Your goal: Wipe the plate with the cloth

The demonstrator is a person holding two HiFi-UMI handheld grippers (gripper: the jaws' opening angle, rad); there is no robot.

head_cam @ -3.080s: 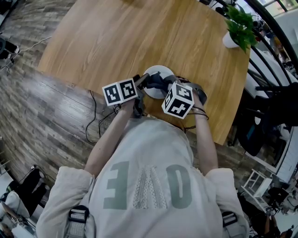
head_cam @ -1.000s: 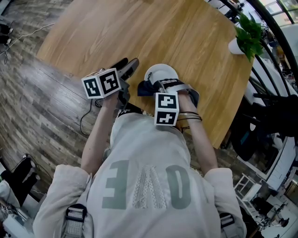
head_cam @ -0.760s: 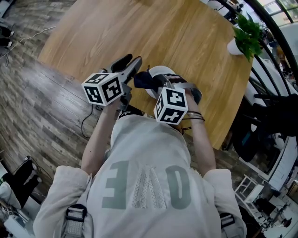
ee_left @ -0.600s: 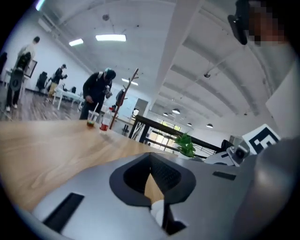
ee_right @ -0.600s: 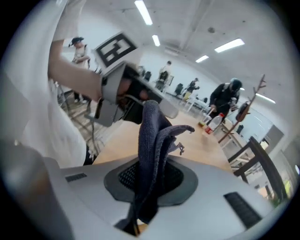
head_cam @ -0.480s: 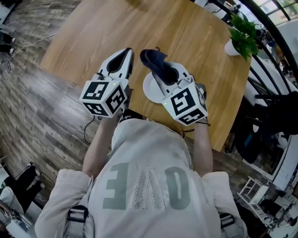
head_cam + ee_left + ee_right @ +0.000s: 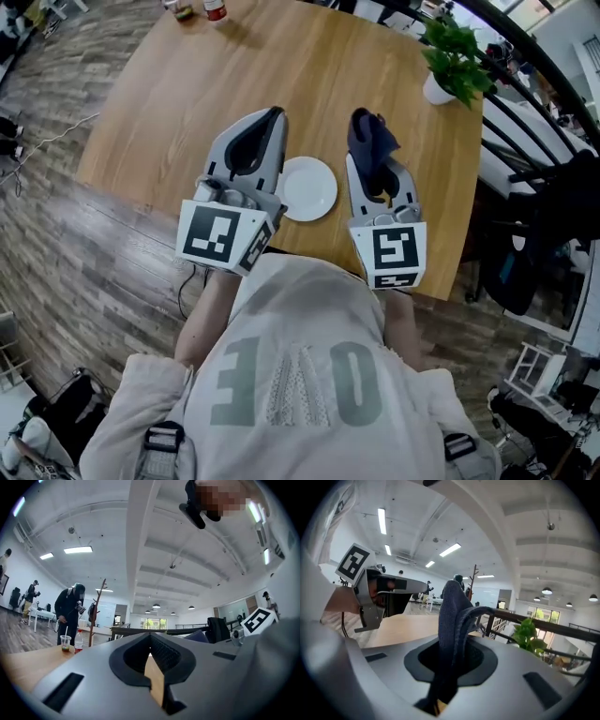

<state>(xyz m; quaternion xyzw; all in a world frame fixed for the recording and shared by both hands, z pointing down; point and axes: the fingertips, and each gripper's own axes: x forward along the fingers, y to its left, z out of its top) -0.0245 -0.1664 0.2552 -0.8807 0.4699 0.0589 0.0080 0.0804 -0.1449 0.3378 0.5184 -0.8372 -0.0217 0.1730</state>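
Left gripper (image 7: 270, 116): jaws pressed together along their length, empty. It is held above the table, to the left of the plate in the head view.

Right gripper (image 7: 450, 648): jaws clamped on the cloth. It is held above the table, to the right of the plate in the head view.

Cloth (image 7: 372, 141): dark blue and bunched. It is pinched low between the right jaws, and its loose folds stand up and out past the fingertips. It is clear of the plate and not touching it.

Plate (image 7: 307, 188): white and round, lying flat on the table close to the near edge. In the head view it sits between the two grippers, and neither gripper touches it.

Table (image 7: 187, 84): light wood top, standing on a grey plank floor (image 7: 84, 253).

Plant (image 7: 450, 52): green leaves in a white pot, at the far right corner of the table, well apart from the plate.

Far edge of table: a bottle (image 7: 78, 641) and a cup with a straw (image 7: 65, 643) stand side by side, well apart from the plate.

Bystander: a person in dark clothes (image 7: 70, 611) stands beyond the table in the left gripper view.

Operator: light shirt, both forearms raised, one gripper in each hand.
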